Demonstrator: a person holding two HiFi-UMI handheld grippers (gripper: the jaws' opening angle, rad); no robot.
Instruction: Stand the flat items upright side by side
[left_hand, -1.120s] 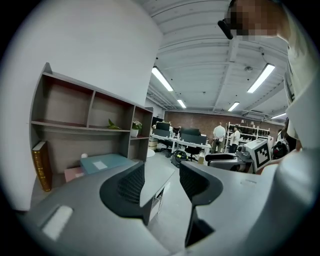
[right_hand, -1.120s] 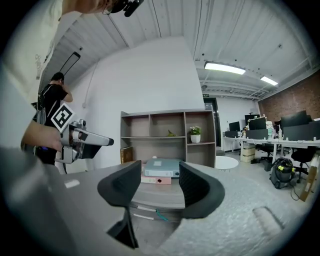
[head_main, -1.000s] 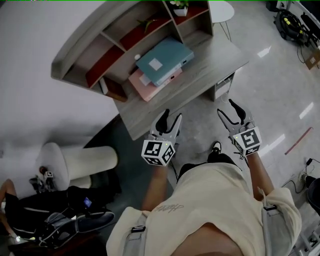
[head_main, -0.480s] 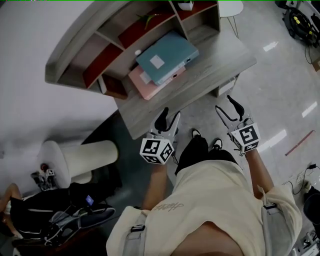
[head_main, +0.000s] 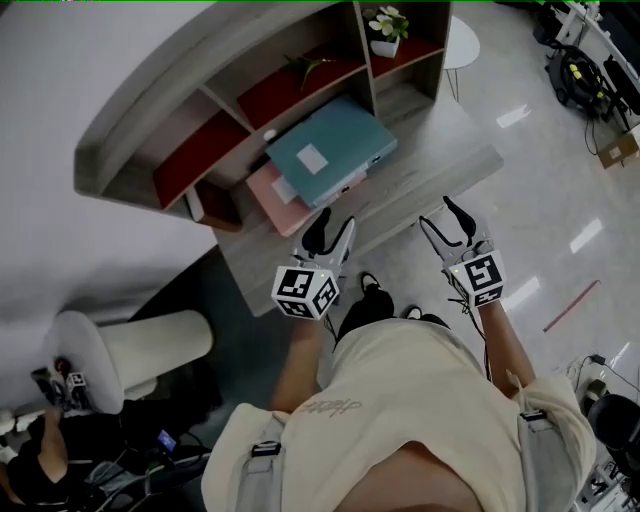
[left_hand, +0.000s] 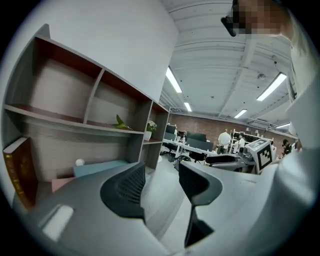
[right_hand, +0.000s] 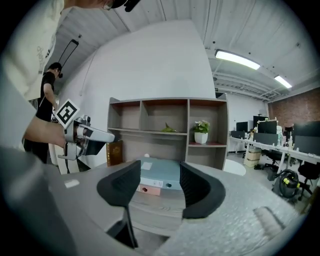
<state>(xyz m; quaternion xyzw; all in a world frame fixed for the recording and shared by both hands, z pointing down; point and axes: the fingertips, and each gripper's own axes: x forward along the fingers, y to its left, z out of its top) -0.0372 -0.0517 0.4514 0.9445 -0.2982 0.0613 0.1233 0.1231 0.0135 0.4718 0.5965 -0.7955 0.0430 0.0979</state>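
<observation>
Head view: teal binder (head_main: 330, 150) flat, ahead of L tool (head_main: 331, 228)

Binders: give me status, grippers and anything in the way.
Left gripper and right gripper open, empty, off the binders. Teal binder flat on pink binder, neither upright. Shelf close behind the stack.

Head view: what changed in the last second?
Left gripper and right gripper both advanced toward the desk as the person stepped in. Nothing taken or released. Unchanged: both sets of jaws apart and empty; teal binder flat on pink binder.
</observation>
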